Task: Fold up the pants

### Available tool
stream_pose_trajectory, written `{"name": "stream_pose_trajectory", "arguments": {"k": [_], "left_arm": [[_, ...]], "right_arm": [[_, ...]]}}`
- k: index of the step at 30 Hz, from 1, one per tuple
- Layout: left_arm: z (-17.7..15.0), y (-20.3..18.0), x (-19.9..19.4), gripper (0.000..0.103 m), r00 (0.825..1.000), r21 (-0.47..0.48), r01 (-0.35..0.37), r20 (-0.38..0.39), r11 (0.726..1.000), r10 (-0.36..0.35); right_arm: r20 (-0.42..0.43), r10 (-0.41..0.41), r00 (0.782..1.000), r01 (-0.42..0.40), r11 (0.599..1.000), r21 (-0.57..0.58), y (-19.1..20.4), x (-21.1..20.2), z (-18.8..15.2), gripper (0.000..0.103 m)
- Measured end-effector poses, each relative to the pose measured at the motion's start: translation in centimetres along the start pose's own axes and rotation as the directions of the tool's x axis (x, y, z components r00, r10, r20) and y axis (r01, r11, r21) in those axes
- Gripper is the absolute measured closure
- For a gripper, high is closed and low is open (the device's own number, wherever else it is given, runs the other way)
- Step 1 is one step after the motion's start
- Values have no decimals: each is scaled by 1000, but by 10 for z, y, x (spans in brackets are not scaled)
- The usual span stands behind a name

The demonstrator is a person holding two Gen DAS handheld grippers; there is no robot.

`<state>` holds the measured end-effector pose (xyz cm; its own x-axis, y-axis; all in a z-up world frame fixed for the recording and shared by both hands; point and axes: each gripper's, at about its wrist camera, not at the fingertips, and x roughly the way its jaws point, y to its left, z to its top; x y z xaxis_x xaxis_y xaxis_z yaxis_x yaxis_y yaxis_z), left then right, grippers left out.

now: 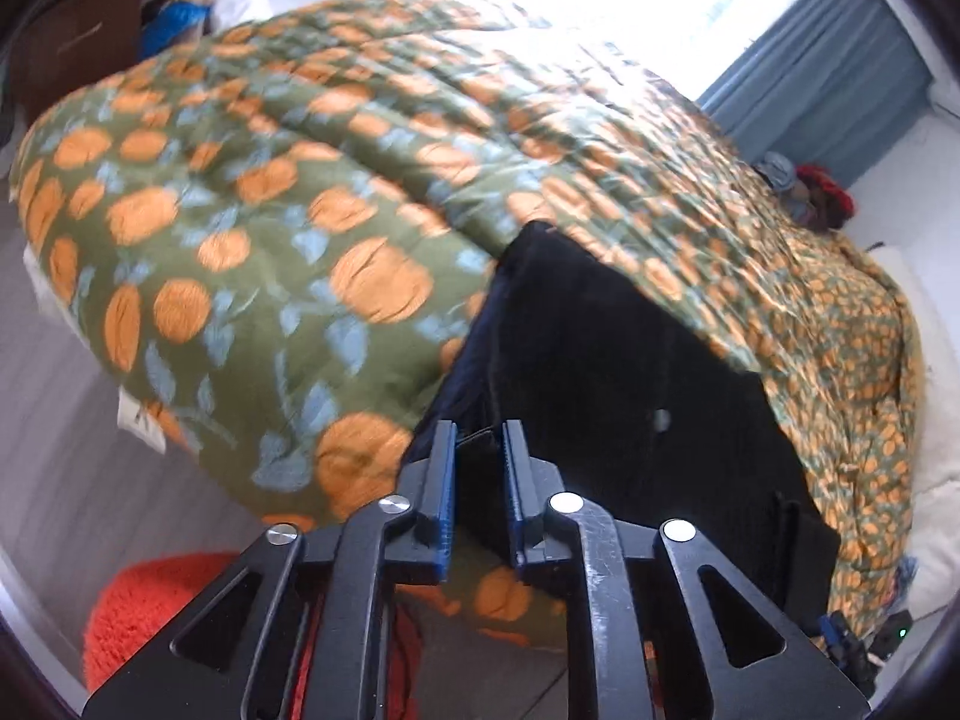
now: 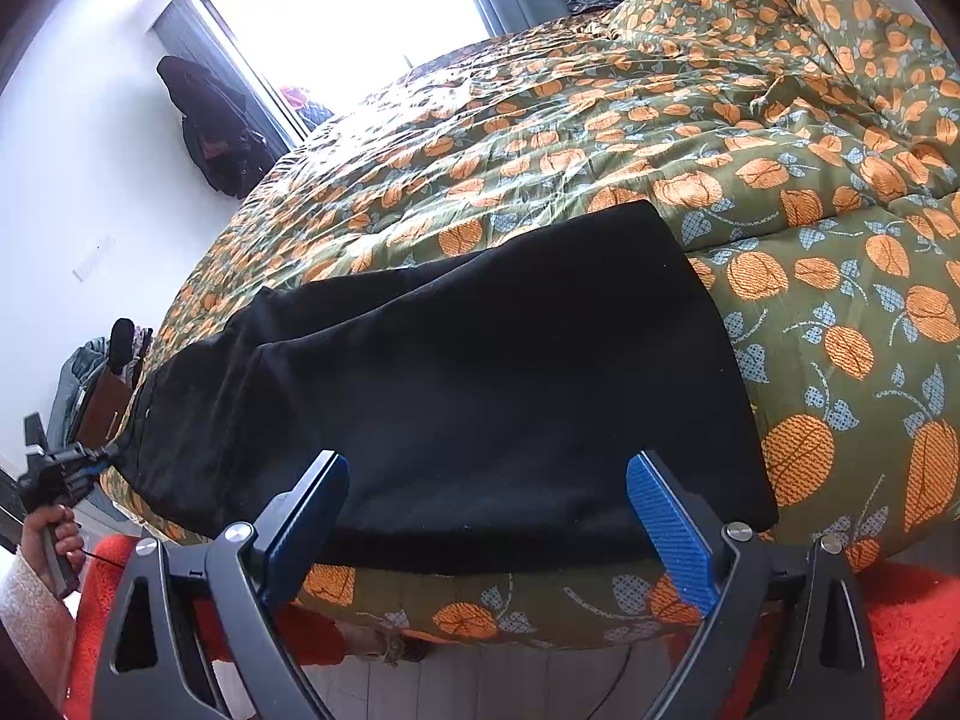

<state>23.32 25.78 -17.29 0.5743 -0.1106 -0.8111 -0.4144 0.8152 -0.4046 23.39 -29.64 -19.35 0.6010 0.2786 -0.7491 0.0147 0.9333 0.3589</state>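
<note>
Black pants (image 2: 480,372) lie on our floral comforter (image 2: 780,180); left tool (image 1: 478,450) pinches one end, right tool (image 2: 487,480) gapes. A tug could slip them.

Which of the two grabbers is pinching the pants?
The left gripper: its blue pads are nearly together on the pants edge. The right gripper is spread wide open, holding nothing.

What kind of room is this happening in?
Most likely a bedroom at home: a bed under a green quilt with orange fruit print, a window with blue curtains, and black pants laid out on the bed.
</note>
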Motion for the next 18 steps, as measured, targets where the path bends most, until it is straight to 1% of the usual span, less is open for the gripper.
{"name": "stream_pose_trajectory", "arguments": {"k": [1,2,3,4,6,7,8,11,13,16,17,18], "left_arm": [[-1,4,-3,72,1000,-25,-8,7,1000,8],[-3,9,-6,57,1000,-56,-19,16,998,20],[-5,15,-11,52,999,-96,-20,26,995,22],[-7,19,-15,50,999,-127,-10,40,992,15],[-9,23,-19,50,998,-151,36,58,988,-27],[-10,22,-17,54,998,-146,48,51,988,-41],[-10,20,-14,62,998,-138,54,39,989,-49],[-14,20,-1,68,997,-163,79,15,984,-77],[-17,22,5,68,996,-180,84,19,980,-82],[-19,25,12,58,995,-192,101,21,976,-98],[-19,28,16,54,993,-205,114,12,972,-114],[-20,29,21,54,991,-222,135,7,966,-137]], "right_arm": [[2,2,1000,-2,1000,2,0,0,-1,10],[4,5,1000,-5,1000,5,0,-1,-1,10],[5,7,1000,-7,1000,6,-1,-1,-1,10],[5,7,1000,-7,1000,5,-1,-1,-1,10],[-1,4,1000,-4,1000,2,-1,1,-1,10],[-3,2,1000,-2,1000,-1,-1,2,-1,9],[-4,1,1000,-1,1000,-1,-1,2,-1,9],[-4,1,1000,-1,1000,3,-1,3,0,9],[-3,1,1000,0,1000,5,0,2,-1,9],[-4,0,1000,0,1000,1,0,3,-1,9],[-5,-1,1000,1,1000,-1,0,3,-1,9],[-6,-1,1000,1,1000,-2,0,3,0,9]]}}
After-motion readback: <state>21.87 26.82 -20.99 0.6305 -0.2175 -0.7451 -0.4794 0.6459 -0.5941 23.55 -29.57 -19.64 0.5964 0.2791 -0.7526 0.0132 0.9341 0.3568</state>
